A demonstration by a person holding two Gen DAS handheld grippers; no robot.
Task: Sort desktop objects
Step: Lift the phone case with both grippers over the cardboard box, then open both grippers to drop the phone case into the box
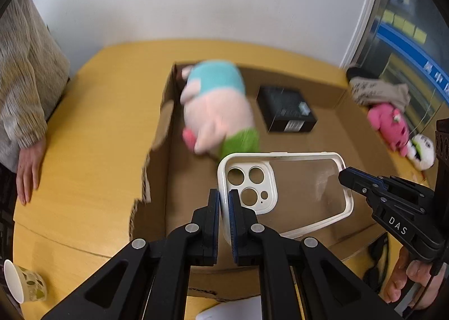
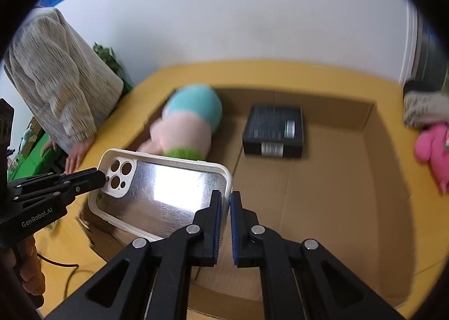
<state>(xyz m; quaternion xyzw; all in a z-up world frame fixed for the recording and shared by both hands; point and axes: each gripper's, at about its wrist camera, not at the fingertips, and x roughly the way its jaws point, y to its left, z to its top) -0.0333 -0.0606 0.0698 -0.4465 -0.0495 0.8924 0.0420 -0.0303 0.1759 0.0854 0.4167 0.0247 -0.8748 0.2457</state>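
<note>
Left gripper (image 1: pixel 224 203) pinches the camera-cutout end of the phone case (image 1: pixel 297 188), jaws pressed on its white rim. Right gripper (image 2: pixel 226 207) pinches the opposite end of the same case (image 2: pixel 165 193), jaws close together with the rim between them. So the case hangs between both grippers, above the cardboard box (image 1: pixel 165 135), near its front-left part; likely a two-handed carry to keep the flimsy shell flat before setting it down inside.

Already in the box: a plush toy (image 1: pixel 219 106) in pink, teal and green against the left wall, and a small black box (image 1: pixel 286 109) beside it, apart from each other. Looks like the box is the sorting bin, with soft stuff and boxed stuff kept apart.

Outside the box on the yellow table (image 1: pixel 92 129): a pink plush (image 1: pixel 390 126), a white-green plush (image 1: pixel 422 151), a grey cloth bundle (image 1: pixel 378 90). A paper cup (image 1: pixel 25 283) lies at the near-left edge.

A bystander's sleeve (image 1: pixel 25 78) and hand (image 1: pixel 28 171) rest at the table's left side.

Blurred: plush face, black box label unreadable. Box's near wall is cut off by the grippers. Whether the case touches the box floor, can't tell.
</note>
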